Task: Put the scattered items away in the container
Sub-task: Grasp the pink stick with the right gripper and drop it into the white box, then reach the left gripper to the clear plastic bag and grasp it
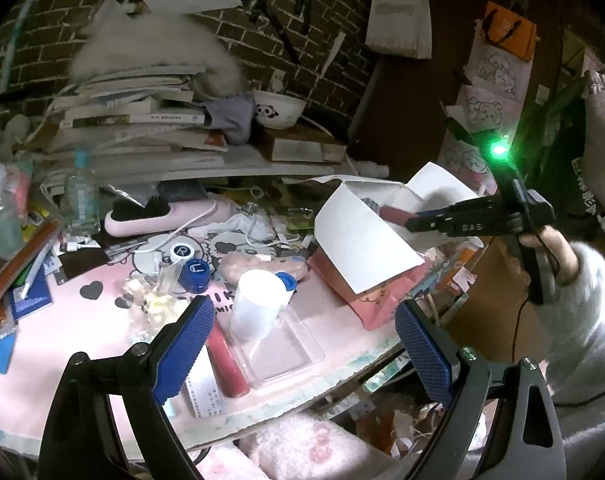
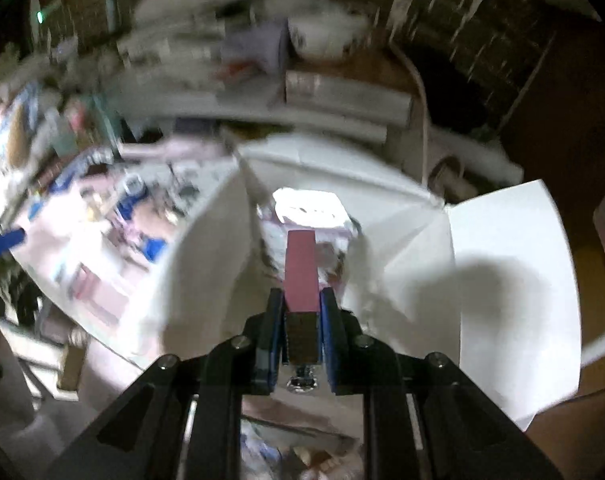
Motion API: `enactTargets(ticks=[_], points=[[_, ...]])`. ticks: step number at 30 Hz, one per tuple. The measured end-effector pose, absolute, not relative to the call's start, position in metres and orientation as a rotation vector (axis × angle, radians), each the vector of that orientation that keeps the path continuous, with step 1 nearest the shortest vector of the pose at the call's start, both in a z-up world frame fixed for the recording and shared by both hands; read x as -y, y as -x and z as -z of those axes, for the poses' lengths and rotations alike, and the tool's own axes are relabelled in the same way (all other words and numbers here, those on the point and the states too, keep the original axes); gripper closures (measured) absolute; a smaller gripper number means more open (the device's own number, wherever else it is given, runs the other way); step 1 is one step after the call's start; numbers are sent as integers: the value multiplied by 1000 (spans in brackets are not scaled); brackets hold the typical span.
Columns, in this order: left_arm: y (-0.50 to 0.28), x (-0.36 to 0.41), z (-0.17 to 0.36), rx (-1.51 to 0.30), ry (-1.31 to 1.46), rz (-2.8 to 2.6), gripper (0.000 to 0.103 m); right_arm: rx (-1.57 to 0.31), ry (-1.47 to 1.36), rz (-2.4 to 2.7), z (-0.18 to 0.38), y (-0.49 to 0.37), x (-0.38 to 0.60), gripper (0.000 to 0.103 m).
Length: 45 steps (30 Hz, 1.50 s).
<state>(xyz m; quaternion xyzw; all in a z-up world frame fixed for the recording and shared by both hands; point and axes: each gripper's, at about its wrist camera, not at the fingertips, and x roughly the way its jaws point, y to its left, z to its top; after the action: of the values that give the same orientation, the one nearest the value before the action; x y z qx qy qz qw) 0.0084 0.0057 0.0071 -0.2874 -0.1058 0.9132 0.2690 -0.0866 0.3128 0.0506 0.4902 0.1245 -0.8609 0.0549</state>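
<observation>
1. The worktop (image 1: 62,392) is covered by a pink mat with cartoon prints and is crowded with clutter; a stack of books (image 1: 142,120) and a panda-print bowl (image 1: 280,110) sit on a raised shelf at the back, against a brick wall.
2. The container, a pink box (image 1: 376,292) with white flaps folded open, stands at the right end of the worktop near its edge. From the right wrist camera its opening (image 2: 310,208) lies straight ahead, between the spread flaps.
3. The right gripper (image 2: 302,312) is held by a hand (image 1: 550,248) in a fluffy white sleeve, above the box's open top. Its jaws are closed on a dark red rectangular stick (image 2: 301,268), which points forward toward the opening; the rest of that view is blurred.
4. The left gripper (image 1: 302,344) hangs over the near edge of the worktop with its blue-padded jaws spread wide and nothing between them.
5. A pink hairbrush (image 1: 154,216) lies at the back of the mat.
6. A clear plastic tray (image 1: 286,352) lies between the left jaws in view, with a white cup (image 1: 256,304) on its side at its far end.
7. A red tube (image 1: 226,364) lies just beside the tray's left side.
8. A blue contact-lens case marked L (image 1: 196,274) and a white cap marked R (image 1: 181,251) sit mid-mat.
</observation>
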Motion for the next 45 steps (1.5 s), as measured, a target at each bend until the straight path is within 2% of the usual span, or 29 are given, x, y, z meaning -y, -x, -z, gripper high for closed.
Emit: enactTargets(ticks=[7,16,19,21,25,30,34,40,42,45], points=[[-6,-7,-5,279,799,-2465,12,-323,-1727,2387,-23,115,-322,88],[-2,-6,-1,293,821,-2465,12,-322,-1751,2388,-25,114,-324,86],[-2,-7,-1,296,823,-2463,9,-331,-1749,2412,-26,116,-325,79],[-1,-8,-1,288,836,-2480,7,-323,-1749,2428,-27,117,-329,68],[-1,-12,-3,267,829,-2491,7,-304,-1733,2451,-29,116,-333,66],[1,-19,-6,199,823,-2541,7,-251,-1546,2558,-62,103,-326,66],[4,-19,-5,201,836,-2548,7,-209,-1325,2585,-83,84,-298,57],[6,-17,-2,205,862,-2559,7,-182,-1129,2469,-73,56,-236,54],[6,-16,-2,209,867,-2562,7,-153,-1080,2428,-68,48,-219,46],[6,-13,0,211,880,-2576,7,-113,-1019,2409,-58,40,-200,42]])
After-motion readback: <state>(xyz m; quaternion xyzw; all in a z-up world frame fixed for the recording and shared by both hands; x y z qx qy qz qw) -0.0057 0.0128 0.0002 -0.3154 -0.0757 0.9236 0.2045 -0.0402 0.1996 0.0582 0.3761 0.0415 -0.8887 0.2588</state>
